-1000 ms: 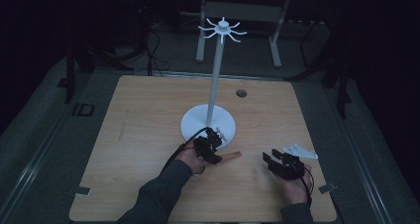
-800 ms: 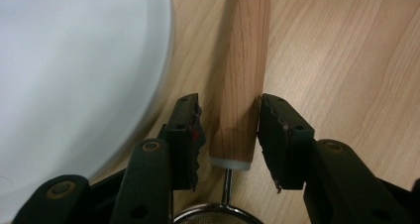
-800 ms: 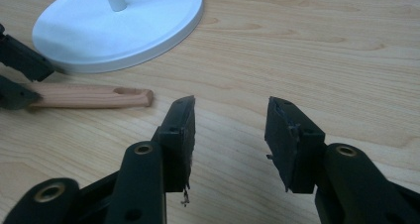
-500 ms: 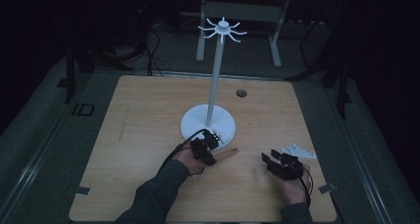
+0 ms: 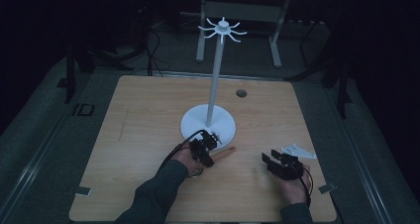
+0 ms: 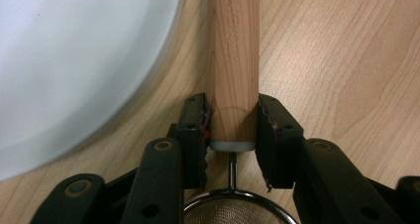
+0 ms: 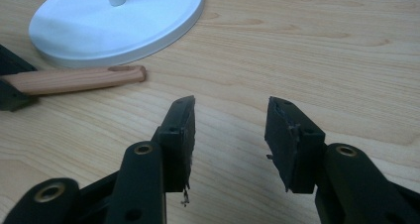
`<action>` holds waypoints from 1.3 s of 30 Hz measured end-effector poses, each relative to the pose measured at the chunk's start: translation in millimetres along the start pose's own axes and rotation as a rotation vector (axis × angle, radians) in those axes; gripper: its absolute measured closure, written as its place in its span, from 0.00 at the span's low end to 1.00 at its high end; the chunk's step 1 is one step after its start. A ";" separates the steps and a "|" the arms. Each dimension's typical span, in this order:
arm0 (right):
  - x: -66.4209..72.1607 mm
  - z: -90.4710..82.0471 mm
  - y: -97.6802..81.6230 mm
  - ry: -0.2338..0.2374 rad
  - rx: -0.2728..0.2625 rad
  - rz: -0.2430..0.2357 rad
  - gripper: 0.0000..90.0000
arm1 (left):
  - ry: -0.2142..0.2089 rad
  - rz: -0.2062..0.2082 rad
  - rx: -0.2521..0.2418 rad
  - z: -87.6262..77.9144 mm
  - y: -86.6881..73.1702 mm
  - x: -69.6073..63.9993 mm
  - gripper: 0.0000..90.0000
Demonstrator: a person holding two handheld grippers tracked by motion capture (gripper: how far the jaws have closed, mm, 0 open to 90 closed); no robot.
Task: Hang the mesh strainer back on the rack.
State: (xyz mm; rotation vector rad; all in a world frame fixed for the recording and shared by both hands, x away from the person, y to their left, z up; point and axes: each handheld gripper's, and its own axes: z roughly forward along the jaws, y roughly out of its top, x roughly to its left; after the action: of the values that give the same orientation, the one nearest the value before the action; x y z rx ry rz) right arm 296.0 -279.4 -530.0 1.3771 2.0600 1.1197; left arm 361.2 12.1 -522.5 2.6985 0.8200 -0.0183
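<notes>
My left gripper point(image 6: 233, 110) is shut on a round wooden handle point(image 6: 236, 50), its pads pressing the handle's near end just above a grey ferrule. Below that, a thin wire leads to a metal mesh sieve point(image 6: 233, 211) at the bottom edge. In the high view the left gripper point(image 5: 205, 145) sits at the near rim of the white stand's base point(image 5: 198, 122), and the handle point(image 5: 225, 152) points right along the table. My right gripper point(image 5: 271, 162) rests farther right, open, with nothing between its fingers point(image 7: 181, 130). The handle point(image 7: 79, 79) lies ahead of it to the left.
A tall white stand point(image 5: 214, 85) with a spoked hook crown point(image 5: 223, 29) rises from the round base point(image 7: 148, 16) at the middle of the wooden table point(image 5: 148, 115). A small dark hole point(image 5: 241, 92) lies at the table's far side. Metal frame legs stand beyond the table.
The left gripper and the wooden handle have shifted only slightly near the stand's base. The right hand has kept still.
</notes>
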 end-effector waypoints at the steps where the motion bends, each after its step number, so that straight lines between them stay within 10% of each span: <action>1: 0.0 0.1 -0.1 -0.001 0.001 -0.001 0.61 | 0.002 0.000 0.000 -0.1 -0.2 -0.1 0.76; 11: 0.4 1.4 -0.9 -0.005 0.003 -0.001 0.61 | 0.015 0.010 -0.027 -2.5 -3.2 -4.1 0.77; 39: 0.0 2.5 -2.3 -0.022 -0.008 -0.005 0.60 | 0.102 -0.065 -0.305 -46.6 -10.6 -5.5 0.77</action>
State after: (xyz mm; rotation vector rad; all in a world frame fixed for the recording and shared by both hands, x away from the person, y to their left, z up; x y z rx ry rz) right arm 296.4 -278.9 -533.3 1.3729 2.0404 1.1054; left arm 347.2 31.7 -480.9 2.4011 0.8634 0.2144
